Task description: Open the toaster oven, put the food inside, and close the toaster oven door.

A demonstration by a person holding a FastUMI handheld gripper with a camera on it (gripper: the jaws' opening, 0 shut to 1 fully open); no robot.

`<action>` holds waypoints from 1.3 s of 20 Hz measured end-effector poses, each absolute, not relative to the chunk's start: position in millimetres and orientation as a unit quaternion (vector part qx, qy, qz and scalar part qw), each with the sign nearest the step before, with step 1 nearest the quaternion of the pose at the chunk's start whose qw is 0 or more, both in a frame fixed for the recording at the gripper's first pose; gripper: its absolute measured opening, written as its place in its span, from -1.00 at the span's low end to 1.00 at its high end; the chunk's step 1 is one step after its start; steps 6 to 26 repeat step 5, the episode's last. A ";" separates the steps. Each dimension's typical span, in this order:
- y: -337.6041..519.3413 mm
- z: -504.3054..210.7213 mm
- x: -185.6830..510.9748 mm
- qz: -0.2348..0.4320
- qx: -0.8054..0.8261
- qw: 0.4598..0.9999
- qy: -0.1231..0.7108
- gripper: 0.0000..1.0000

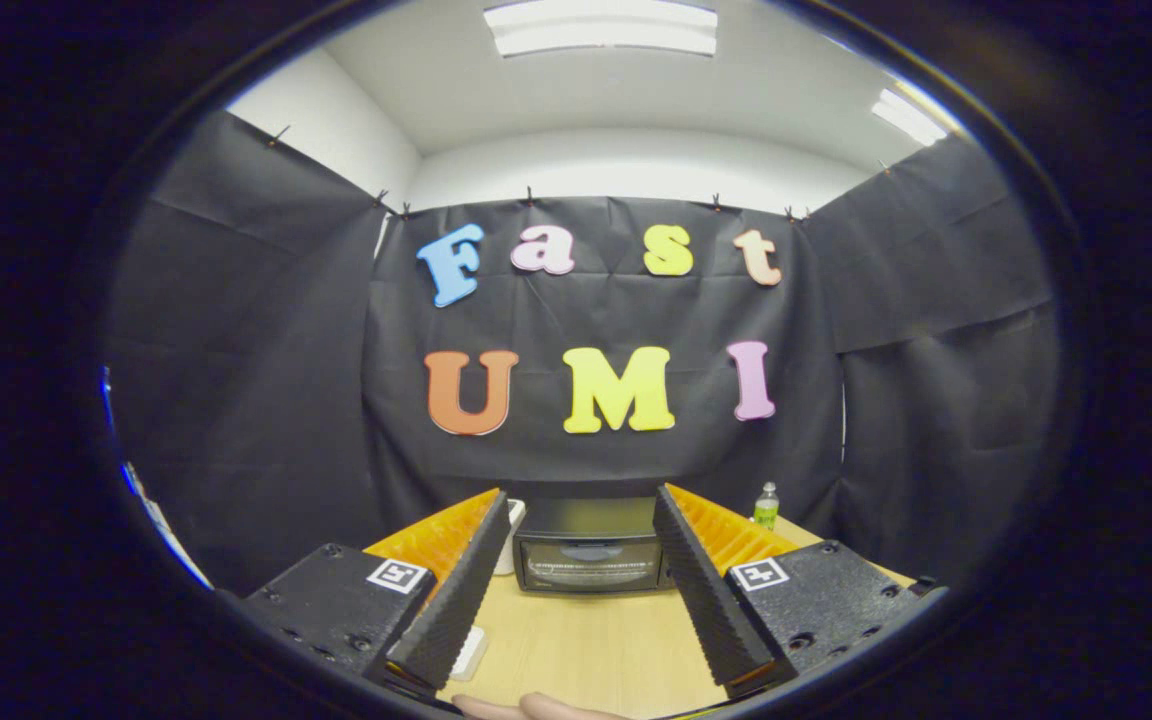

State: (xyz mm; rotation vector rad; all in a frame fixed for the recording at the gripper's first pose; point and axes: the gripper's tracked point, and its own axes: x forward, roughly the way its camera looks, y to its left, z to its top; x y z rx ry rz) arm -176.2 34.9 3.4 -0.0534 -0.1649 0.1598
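A black toaster oven [591,548] stands at the back of the wooden table [586,640], against the booth wall, with its glass door shut. My gripper [581,505] is held above the table's near side, open, with the oven showing in the wide gap between the fingers and well beyond them. Nothing is between the fingers. A small pale flat item [469,652] lies on the table under the left finger; I cannot tell what it is.
A green bottle [766,506] stands at the back right of the table beside the oven. A white object [510,535] peeks out left of the oven. A person's fingers [536,708] show at the table's near edge. Black cloth walls close in three sides.
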 end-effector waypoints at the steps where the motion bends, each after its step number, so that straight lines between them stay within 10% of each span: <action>1: 32.8 4.4 -180.8 0.077 -0.025 0.993 -0.087 0.90; 26: 30.6 6.9 -186.0 0.077 -0.005 0.993 -0.092 0.90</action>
